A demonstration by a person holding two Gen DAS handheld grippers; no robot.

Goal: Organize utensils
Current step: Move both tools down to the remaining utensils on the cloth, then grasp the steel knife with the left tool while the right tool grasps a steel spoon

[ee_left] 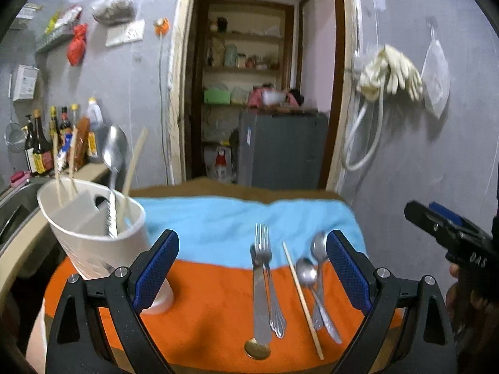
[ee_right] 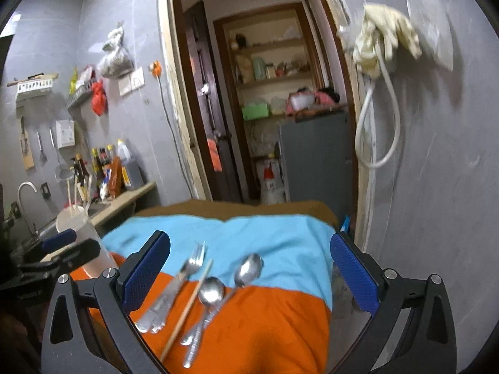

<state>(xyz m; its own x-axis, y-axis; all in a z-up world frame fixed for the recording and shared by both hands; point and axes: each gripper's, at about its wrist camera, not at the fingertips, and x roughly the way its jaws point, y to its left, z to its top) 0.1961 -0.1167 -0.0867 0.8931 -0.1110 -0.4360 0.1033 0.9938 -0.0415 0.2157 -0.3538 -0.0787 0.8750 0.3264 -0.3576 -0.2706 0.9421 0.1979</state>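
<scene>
Both claws are spread, empty. The left claw (ee_left: 252,268) frames a silver metal fork (ee_left: 268,268) and knife (ee_left: 260,296). Two steel spoons (ee_right: 230,283) lie between the right claw's (ee_right: 249,272) fingers, a wooden chopstick (ee_right: 190,304) beside them.

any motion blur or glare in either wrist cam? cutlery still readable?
Left wrist: gloves on the wall smeared, fork and knife sharp, slight sheen on the spoons. Right wrist: softer overall, fork streaked, gloves blurred, spoons readable. Both: strong fisheye bend, dark corner vignette, no harsh glare.
</scene>
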